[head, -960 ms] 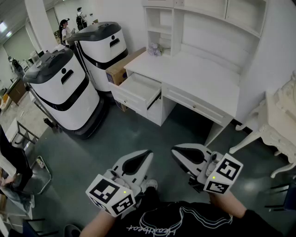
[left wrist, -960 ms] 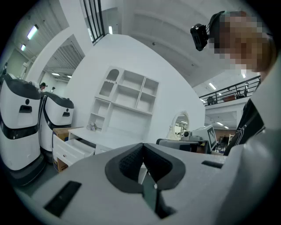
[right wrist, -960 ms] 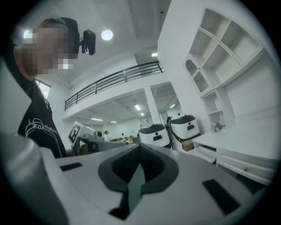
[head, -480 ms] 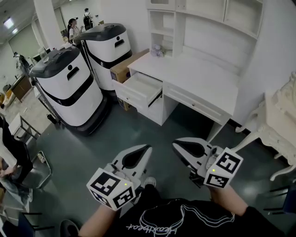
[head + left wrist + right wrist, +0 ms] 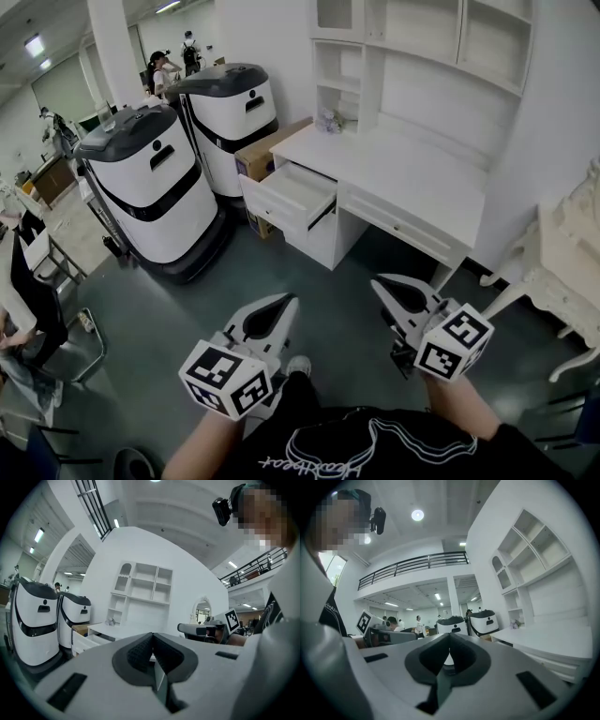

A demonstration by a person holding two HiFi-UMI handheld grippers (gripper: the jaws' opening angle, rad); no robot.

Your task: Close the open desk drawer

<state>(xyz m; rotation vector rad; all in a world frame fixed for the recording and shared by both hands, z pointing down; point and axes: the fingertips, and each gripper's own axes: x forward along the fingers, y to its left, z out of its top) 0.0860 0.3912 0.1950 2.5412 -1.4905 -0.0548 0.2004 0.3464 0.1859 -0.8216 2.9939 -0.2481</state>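
Barely shifted since a second ago: the person's standing off from the desk (image 5: 412, 178), nothing touched.
Drawer (image 5: 292, 195) hangs open at the desk's left end, well apart from the left gripper (image 5: 289, 302) and right gripper (image 5: 381, 282), both pinched closed and empty. Looks like the approach step; next is stepping in and pushing the drawer front.

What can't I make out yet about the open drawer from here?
- Drawer contents: head view, too small and far away.
- Part of it in the left gripper view: hidden behind the left tool.
- Small item on the desk: head view, too small to name.
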